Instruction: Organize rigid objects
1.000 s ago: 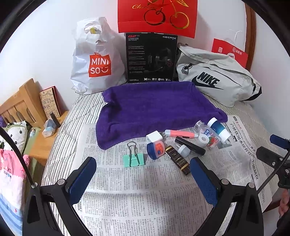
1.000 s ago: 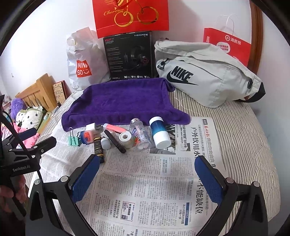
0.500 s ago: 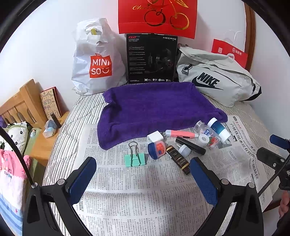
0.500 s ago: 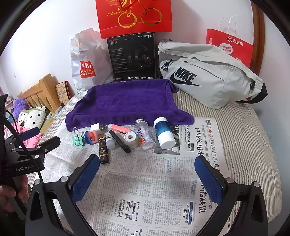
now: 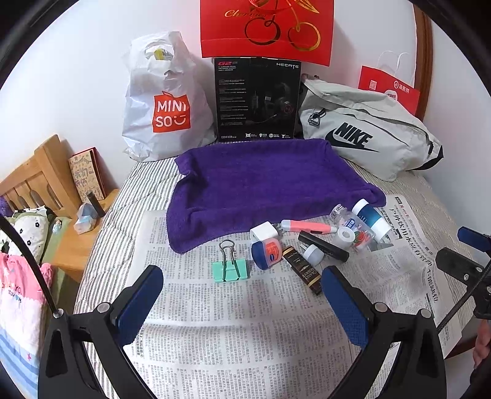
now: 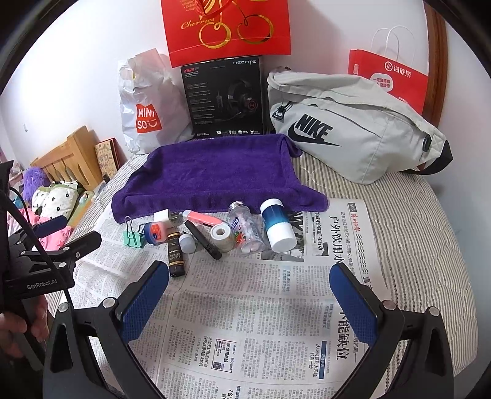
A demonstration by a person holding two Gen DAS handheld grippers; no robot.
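Several small objects lie in a row on newspaper (image 5: 233,319) in front of a purple towel (image 5: 264,187): a green binder clip (image 5: 229,269), a blue Vaseline jar (image 5: 266,253), a white charger (image 5: 263,231), a pink tube (image 5: 307,226), a dark Grand Reserve bottle (image 5: 303,273), a black stick (image 5: 323,246), a tape roll (image 6: 221,232), a clear pill bottle (image 6: 245,228) and a blue-and-white bottle (image 6: 276,225). My left gripper (image 5: 242,304) is open and empty, just short of the clip. My right gripper (image 6: 248,300) is open and empty, short of the bottles.
Along the wall behind the towel stand a white Miniso bag (image 5: 162,101), a black headset box (image 5: 257,101), a grey Nike bag (image 5: 368,132) and red paper bags (image 5: 267,27). A wooden bedside shelf (image 5: 70,242) is at the left. The striped bed surface (image 6: 414,233) extends right.
Both grippers have moved a little forward toward the row of objects; the right one more so. Nothing on the newspaper has moved.
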